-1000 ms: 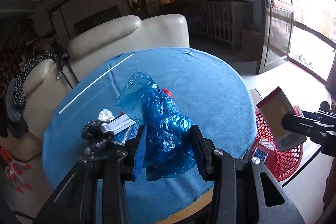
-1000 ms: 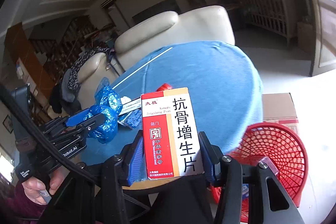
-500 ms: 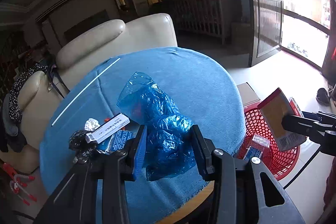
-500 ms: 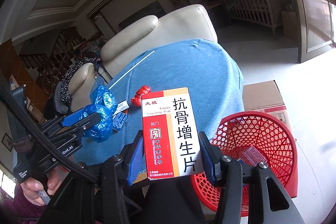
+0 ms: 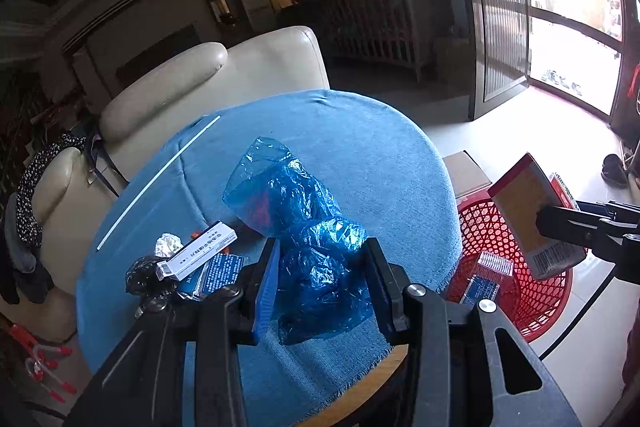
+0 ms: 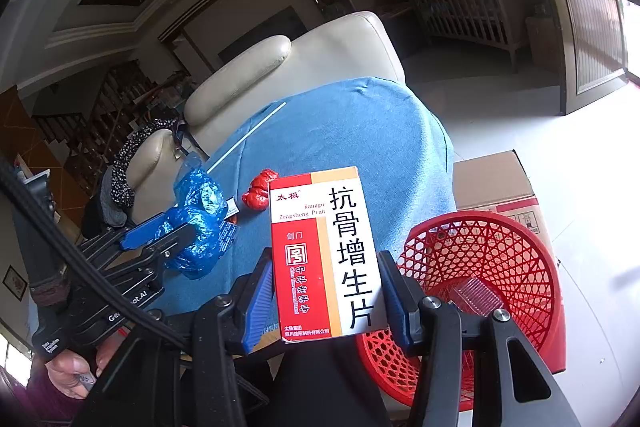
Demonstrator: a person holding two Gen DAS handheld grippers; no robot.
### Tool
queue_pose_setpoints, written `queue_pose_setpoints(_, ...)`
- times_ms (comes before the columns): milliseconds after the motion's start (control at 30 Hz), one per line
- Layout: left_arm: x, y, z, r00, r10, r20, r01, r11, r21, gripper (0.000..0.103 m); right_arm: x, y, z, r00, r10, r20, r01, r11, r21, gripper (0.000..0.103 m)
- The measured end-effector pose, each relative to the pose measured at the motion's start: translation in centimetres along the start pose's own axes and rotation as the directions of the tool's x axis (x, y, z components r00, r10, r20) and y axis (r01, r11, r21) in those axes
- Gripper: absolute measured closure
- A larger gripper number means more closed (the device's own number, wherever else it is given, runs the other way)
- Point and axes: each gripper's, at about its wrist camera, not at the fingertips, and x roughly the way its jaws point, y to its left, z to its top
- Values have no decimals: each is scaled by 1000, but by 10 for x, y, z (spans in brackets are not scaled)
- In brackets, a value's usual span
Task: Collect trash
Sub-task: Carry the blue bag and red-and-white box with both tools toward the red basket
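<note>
Crumpled blue plastic bag (image 5: 320, 267) pinched in left gripper (image 5: 320, 287) over near edge of round blue-clothed table (image 5: 380, 155). Red-white medicine box (image 6: 324, 255) clamped in right gripper (image 6: 326, 291), beside table edge, near red mesh basket (image 6: 500, 267) on open floor.

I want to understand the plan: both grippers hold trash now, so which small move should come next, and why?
Probably carry the right gripper a little further over the red basket and release the medicine box: the box is clamped beside the basket's rim, nearer it than the blue bag.
</note>
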Motion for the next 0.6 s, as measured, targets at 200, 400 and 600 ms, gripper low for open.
queue_pose_setpoints(200,1,-9,2,1000,1,2,-1,1000,25,60,-7,-7,0,1000,-1,12,1,1000,12,50)
queue_pose_setpoints(400,1,-19,5,1000,-10,4,9,999,53,60,-13,-14,-2,1000,-8,21,7,999,33,50)
queue_pose_setpoints(600,3,-29,8,1000,-26,9,25,996,82,60,-16,-23,-4,1000,-17,26,16,998,55,50)
